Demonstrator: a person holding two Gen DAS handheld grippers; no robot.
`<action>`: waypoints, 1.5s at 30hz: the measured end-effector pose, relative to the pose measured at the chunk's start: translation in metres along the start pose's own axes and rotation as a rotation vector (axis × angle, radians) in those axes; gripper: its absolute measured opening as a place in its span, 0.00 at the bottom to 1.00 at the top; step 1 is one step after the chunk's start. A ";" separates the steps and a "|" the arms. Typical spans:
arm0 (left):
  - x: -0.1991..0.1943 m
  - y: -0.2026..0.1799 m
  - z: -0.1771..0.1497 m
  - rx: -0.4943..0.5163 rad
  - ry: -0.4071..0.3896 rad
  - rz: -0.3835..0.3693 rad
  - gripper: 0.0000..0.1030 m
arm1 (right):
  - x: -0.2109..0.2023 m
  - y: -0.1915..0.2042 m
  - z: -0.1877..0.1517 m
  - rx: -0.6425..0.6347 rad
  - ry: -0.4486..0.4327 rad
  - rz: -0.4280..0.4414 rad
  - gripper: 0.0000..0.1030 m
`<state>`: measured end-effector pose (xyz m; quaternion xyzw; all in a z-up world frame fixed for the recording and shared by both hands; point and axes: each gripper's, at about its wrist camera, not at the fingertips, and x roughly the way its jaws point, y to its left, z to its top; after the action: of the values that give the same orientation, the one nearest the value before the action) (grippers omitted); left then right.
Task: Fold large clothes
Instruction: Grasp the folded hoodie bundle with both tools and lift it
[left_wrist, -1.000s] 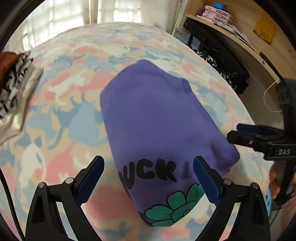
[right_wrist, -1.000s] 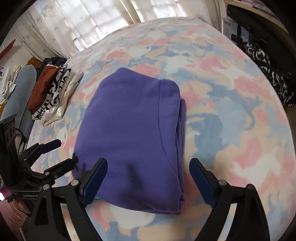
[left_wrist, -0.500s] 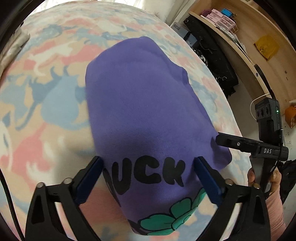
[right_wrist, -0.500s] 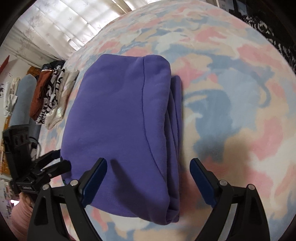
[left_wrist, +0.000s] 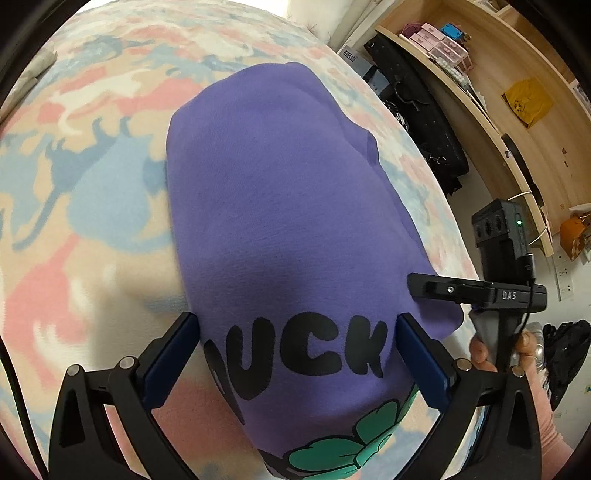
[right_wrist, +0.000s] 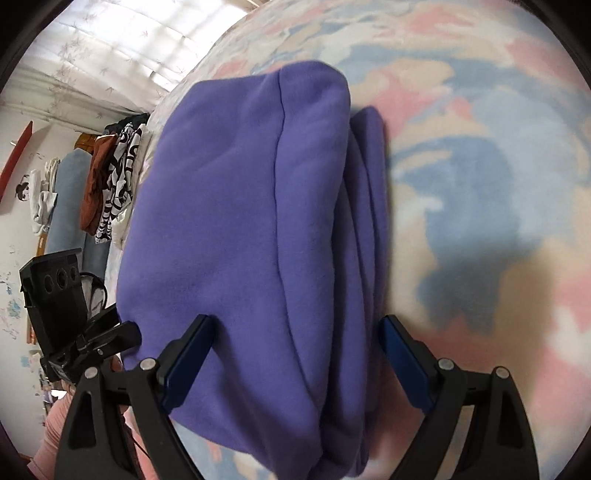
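A folded purple sweatshirt (left_wrist: 280, 206) with black letters and a green flower print lies on the patterned bed. My left gripper (left_wrist: 297, 350) is open, its fingers straddling the printed end of the sweatshirt. My right gripper (right_wrist: 295, 347) is open, its fingers straddling the folded edge of the sweatshirt (right_wrist: 251, 229), where several layers show. The right gripper also shows in the left wrist view (left_wrist: 436, 290) beside the sweatshirt's right corner. The left gripper shows in the right wrist view (right_wrist: 110, 332) at the sweatshirt's left corner.
The bed (left_wrist: 85, 206) has a pink, blue and cream cover. A pile of other clothes (right_wrist: 110, 184) lies at its far left side. A wooden shelf (left_wrist: 491, 122) with boxes and a black bag (left_wrist: 417, 107) stand off the bed's right side.
Both grippers have moved down and closer to the sweatshirt, from hovering above it to straddling its ends. Both stay open.
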<state>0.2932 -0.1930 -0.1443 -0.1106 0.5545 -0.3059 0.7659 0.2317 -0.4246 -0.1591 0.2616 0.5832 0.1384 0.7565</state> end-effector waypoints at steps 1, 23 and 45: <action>0.001 0.002 0.000 -0.002 0.002 -0.007 1.00 | 0.002 -0.001 0.001 0.002 0.000 0.010 0.89; 0.048 0.045 -0.011 -0.247 0.103 -0.312 1.00 | 0.025 -0.016 0.008 0.014 -0.019 0.156 0.93; -0.025 -0.002 -0.033 -0.121 -0.036 -0.154 1.00 | -0.011 0.029 -0.060 -0.162 -0.275 0.224 0.38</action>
<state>0.2568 -0.1743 -0.1354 -0.2046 0.5478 -0.3280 0.7419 0.1738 -0.3927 -0.1451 0.2794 0.4284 0.2310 0.8277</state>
